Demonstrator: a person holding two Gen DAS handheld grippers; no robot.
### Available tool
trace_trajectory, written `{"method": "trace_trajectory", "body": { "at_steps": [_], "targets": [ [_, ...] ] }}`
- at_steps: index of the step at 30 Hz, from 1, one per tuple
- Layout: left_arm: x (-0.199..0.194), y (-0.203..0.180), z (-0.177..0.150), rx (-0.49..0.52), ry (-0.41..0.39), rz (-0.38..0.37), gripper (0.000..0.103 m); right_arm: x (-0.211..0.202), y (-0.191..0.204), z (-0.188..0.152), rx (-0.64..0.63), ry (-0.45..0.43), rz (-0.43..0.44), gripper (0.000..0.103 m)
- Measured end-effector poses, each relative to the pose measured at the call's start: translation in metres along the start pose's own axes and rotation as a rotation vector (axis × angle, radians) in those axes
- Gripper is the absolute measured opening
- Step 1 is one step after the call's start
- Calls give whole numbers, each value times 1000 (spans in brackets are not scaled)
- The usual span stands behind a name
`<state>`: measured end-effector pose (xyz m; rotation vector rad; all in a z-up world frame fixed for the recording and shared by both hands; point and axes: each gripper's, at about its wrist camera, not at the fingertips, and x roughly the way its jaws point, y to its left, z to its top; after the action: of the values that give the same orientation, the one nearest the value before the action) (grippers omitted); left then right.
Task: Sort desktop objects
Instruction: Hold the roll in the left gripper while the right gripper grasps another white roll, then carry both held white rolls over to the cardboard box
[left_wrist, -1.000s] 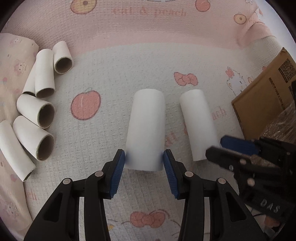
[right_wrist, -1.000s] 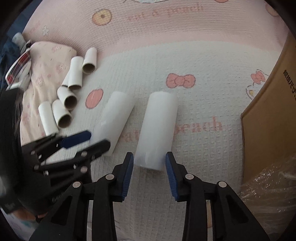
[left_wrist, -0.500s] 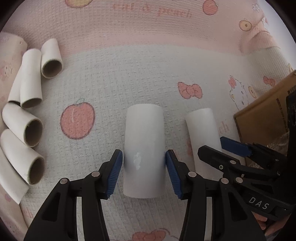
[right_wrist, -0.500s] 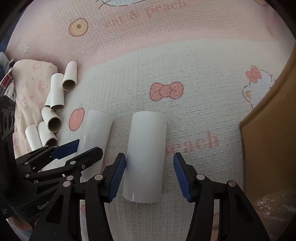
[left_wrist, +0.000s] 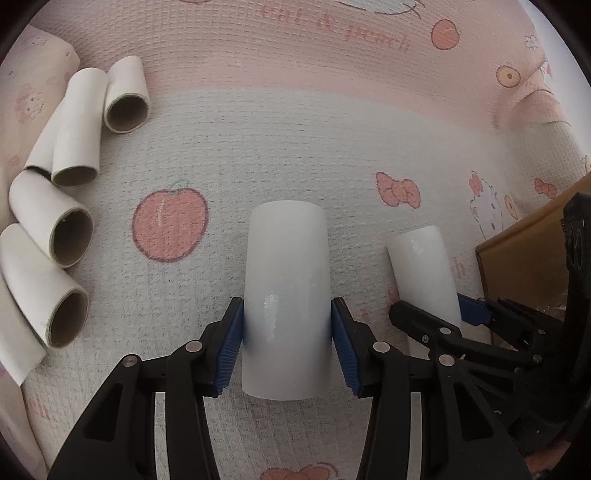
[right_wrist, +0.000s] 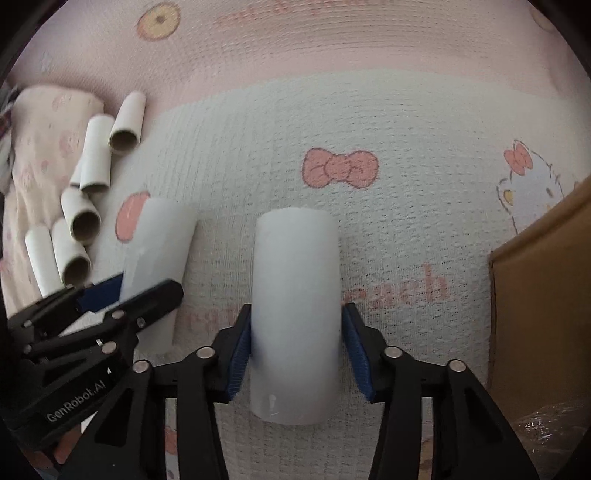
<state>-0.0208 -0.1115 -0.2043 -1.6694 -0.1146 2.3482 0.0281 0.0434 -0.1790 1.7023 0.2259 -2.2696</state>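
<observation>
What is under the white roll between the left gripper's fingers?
The white roll in the left gripper lies over the printed blanket; its weave shows all around. The patch directly beneath is covered, so nothing there can be checked.

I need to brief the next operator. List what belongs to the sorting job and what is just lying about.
Job:
left white roll between the left hand-held gripper pads
right white roll inside the right hand-held gripper
cardboard tubes
cardboard box

Lying about:
printed blanket

Left gripper (left_wrist: 287, 345) clamped — right gripper (right_wrist: 295, 350) slightly open, side by side.
</observation>
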Motion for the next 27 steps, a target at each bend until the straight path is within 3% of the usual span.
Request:
{"method": "trace_trajectory", "body": {
  "at_steps": [6,10,17,22,27],
  "targets": [
    [-6,-7,-10,43,-5,31,50,-5,-5,-6,-7,34,38,41],
    [-16,-10,-14,36,-10,10,50,-18,-7,-8,-19,23,65,41],
    [-59,-24,-6,28,-123,-22,50,-69,-2,1,-36,-91,127,41],
    [-96,-37,4,43,-203,-76,50,-107,-9,9,32,-149,191,41],
    [-126,-61,14,123,-276,-100,50,-141,-8,19,29,-237,212,41]
  ]
}}
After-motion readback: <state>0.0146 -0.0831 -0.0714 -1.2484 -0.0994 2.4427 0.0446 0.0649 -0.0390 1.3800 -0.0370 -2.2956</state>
